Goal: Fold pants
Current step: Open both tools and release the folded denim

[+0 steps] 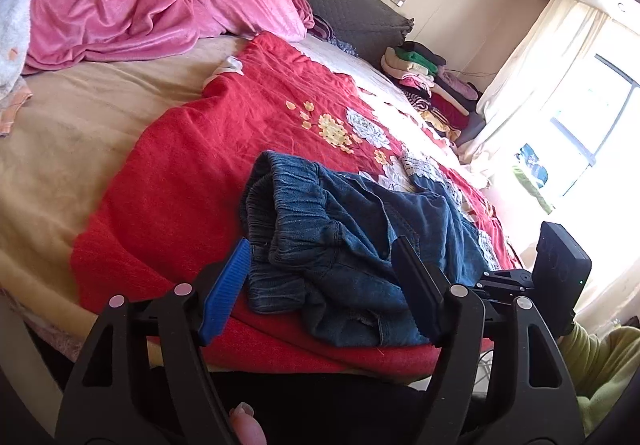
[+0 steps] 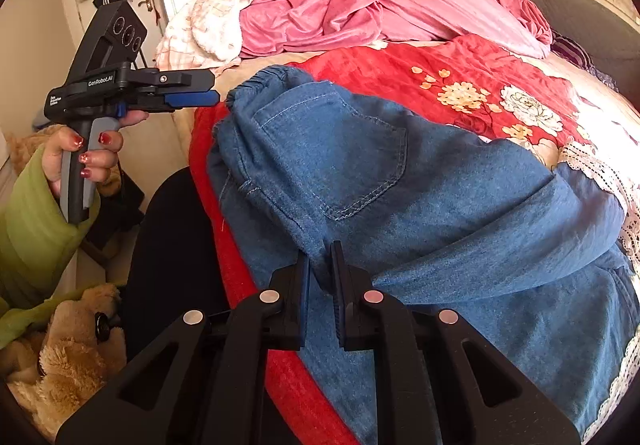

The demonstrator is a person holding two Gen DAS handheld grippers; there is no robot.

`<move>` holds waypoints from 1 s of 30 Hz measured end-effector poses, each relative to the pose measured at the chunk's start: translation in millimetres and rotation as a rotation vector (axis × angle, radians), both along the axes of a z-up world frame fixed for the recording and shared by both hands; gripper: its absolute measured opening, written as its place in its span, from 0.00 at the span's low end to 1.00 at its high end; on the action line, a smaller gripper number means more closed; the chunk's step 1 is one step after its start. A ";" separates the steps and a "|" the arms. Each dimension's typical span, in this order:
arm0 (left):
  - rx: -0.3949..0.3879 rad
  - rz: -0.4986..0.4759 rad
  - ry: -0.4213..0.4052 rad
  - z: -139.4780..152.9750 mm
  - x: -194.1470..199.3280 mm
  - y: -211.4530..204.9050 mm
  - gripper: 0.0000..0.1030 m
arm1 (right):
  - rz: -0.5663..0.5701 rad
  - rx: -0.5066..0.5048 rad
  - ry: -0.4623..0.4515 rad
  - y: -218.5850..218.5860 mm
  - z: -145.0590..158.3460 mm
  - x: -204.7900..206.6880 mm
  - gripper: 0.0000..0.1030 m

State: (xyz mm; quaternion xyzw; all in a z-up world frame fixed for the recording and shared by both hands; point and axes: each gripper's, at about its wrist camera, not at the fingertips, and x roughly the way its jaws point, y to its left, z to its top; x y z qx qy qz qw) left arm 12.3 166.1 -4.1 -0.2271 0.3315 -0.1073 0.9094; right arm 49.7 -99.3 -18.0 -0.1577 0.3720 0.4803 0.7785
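Pants (image 2: 400, 185) pinched by right claw (image 2: 320, 265); left claw (image 2: 192, 93) reads "GenRobot.AI".

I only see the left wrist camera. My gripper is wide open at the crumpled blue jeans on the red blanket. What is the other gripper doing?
Observer: The right gripper is shut on a raised fold of the blue denim jeans, near the bed's edge.
Operator: Which side of the jeans is facing up over there?
Observer: The back side: a stitched patch pocket faces up, just below the elastic waistband.
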 end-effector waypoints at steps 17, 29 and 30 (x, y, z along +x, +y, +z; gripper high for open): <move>0.279 0.016 0.149 -11.4 6.1 -30.8 0.32 | 0.017 -0.010 -0.007 7.7 -1.7 -10.8 0.27; 0.301 0.039 0.162 -26.7 7.8 -35.2 0.39 | -0.080 0.102 -0.030 -2.0 31.8 -2.5 0.42; 0.300 0.045 0.165 -27.0 6.6 -35.1 0.42 | -0.091 0.085 -0.029 2.4 28.6 0.8 0.42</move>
